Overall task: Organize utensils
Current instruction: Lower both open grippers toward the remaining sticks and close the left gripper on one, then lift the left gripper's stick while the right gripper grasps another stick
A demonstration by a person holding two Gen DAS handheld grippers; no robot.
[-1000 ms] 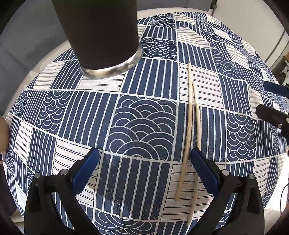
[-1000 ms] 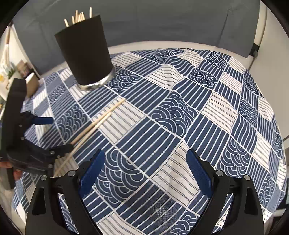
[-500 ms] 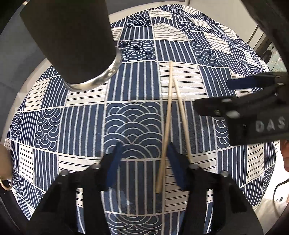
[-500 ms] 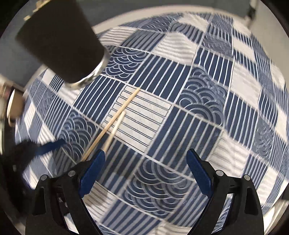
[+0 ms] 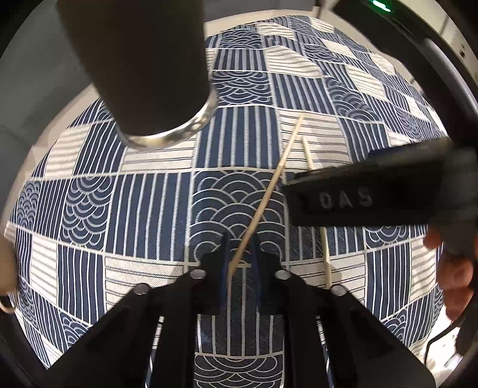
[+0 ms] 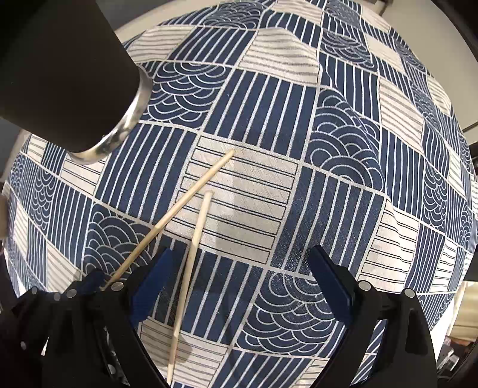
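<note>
My left gripper [image 5: 239,259] is shut on one wooden chopstick [image 5: 269,191], gripping it near its thick end; it also shows in the right wrist view [image 6: 179,206]. A second chopstick [image 6: 191,256] lies on the patterned tablecloth [image 6: 298,134] between the fingers of my open right gripper [image 6: 242,283], close to the left finger. In the left wrist view this second chopstick [image 5: 325,256] is partly hidden by the right gripper's body. A black utensil cup [image 5: 140,59] with a metal base stands at the far left and shows in the right wrist view too [image 6: 56,74].
The blue and white cloth covers the round table, whose white edge [image 5: 233,21] shows at the back. A hand [image 5: 454,268] holds the right gripper at the right of the left wrist view.
My left gripper has closed on one chopstick and turned it away from the other. My right gripper has come down over the second chopstick.
</note>
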